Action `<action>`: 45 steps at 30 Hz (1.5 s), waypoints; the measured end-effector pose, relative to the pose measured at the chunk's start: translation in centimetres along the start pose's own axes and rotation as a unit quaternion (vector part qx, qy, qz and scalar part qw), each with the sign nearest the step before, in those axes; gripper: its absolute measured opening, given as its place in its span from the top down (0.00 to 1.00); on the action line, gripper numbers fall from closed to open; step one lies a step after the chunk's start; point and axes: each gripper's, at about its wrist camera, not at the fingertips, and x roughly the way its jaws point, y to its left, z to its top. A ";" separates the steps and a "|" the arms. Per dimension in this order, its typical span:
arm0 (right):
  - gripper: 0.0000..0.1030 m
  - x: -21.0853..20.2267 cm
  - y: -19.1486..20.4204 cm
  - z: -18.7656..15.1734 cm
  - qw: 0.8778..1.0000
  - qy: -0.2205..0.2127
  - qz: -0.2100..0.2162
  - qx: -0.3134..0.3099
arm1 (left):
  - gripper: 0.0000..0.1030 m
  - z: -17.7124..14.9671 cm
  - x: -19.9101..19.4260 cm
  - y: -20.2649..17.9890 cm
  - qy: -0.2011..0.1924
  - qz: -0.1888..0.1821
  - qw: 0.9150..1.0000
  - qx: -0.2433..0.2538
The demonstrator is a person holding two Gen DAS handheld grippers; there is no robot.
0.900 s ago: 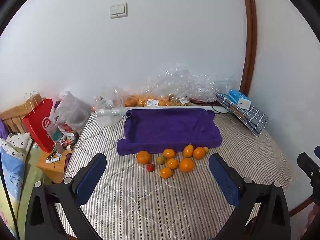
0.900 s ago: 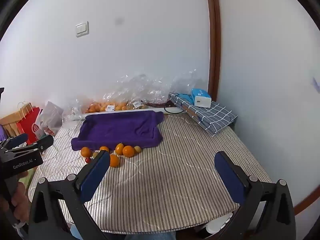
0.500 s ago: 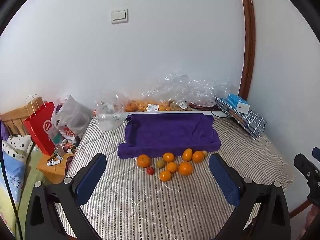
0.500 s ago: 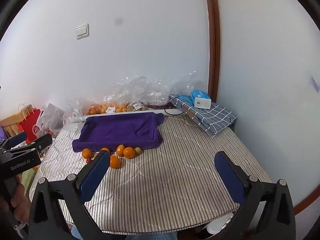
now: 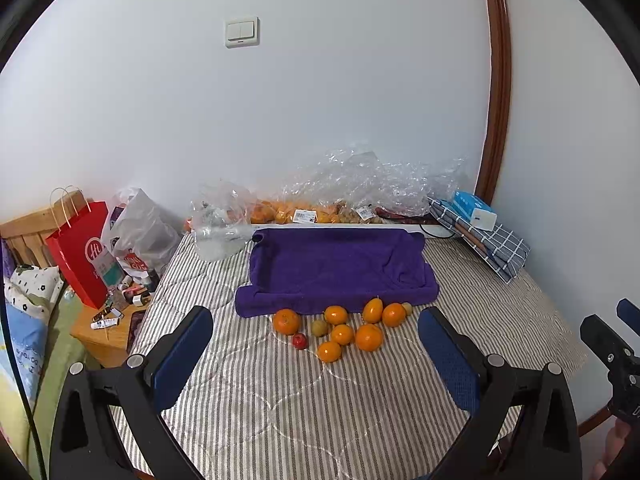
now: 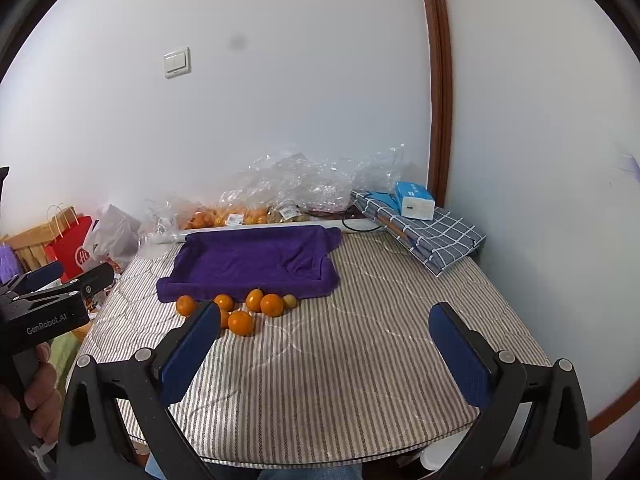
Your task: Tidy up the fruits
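Observation:
Several oranges lie in a loose cluster on the striped table cover, with a small red fruit and a small green fruit among them. Just behind them sits a tray draped in a purple towel. My left gripper hovers open in front of the cluster, nothing between its blue pads. The right gripper is open too, above the cover to the right of the oranges; its left pad hides part of the cluster. The purple-covered tray shows there too.
Clear plastic bags with more fruit line the wall behind the tray. A folded checked cloth with a blue box lies at the back right. A red paper bag and a small wooden stand with clutter are left of the table.
Both grippers have drawn back slightly and tilted up, so the fruit and tray sit a little lower and smaller in view. Both pairs of jaws stay wide apart.

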 end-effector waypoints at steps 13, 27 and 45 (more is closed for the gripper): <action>0.01 0.2 0.2 -0.3 1.000 0.001 0.003 0.002 | 0.00 -0.3 -0.1 -0.2 0.001 0.001 1.000 0.000; 0.01 0.0 0.2 -0.5 1.000 -0.002 0.004 0.007 | 0.00 0.0 -0.2 -0.1 -0.002 0.000 1.000 -0.001; 0.01 -0.1 0.6 -0.4 1.000 -0.003 0.007 0.006 | 0.00 0.1 -0.7 0.0 -0.003 -0.004 1.000 -0.005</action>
